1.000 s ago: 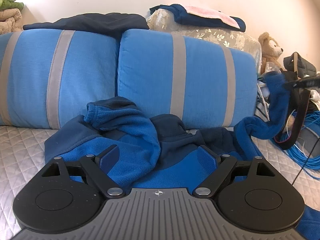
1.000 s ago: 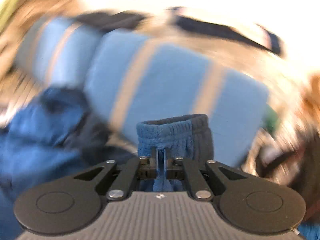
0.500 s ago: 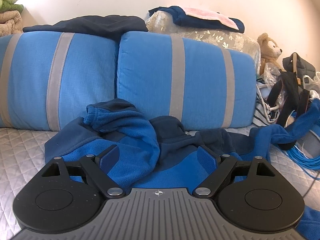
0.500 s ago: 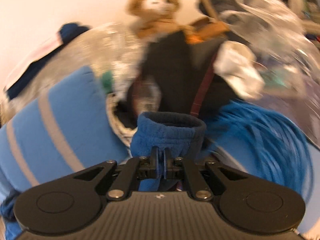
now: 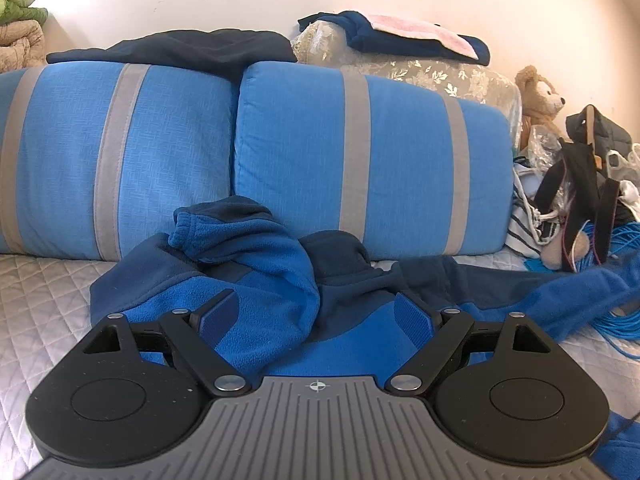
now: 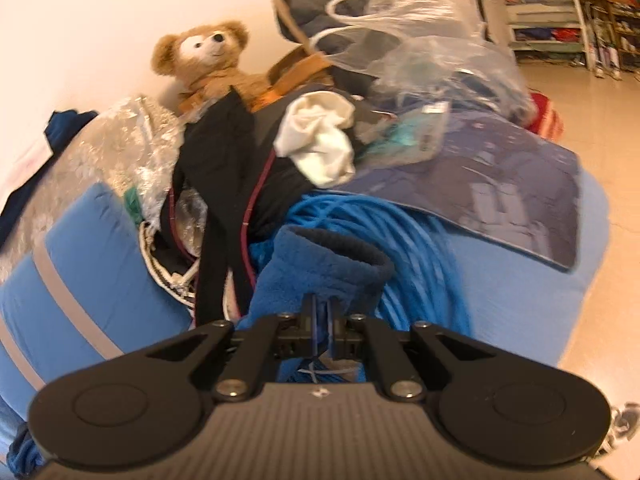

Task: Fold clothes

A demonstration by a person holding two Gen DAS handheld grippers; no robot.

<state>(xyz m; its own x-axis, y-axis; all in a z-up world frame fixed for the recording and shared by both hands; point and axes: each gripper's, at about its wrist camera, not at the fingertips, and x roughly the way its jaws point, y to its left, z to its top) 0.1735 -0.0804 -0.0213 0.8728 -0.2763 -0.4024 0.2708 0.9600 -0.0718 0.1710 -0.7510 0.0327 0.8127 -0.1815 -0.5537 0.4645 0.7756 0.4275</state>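
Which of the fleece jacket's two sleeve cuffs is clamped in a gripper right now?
The cuff in the right gripper, stretched out rightward. The other cuff lies loose, crumpled over the jacket by the cushions, beyond the open left gripper.

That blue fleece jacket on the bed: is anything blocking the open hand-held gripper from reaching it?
Nothing visible. The left hand-held gripper hangs open right over the blue fleece jacket, with only jacket fabric between its fingers. The right hand-held gripper is already shut on a sleeve cuff.

The left gripper (image 5: pixel 316 312) was held low and level, its two fingers (image 5: pixel 218 312) spread wide apart with nothing clamped between them. The right gripper (image 6: pixel 321 322) was tilted, its jaws drawn tightly together and pinched on a fleece sleeve cuff (image 6: pixel 324 264).
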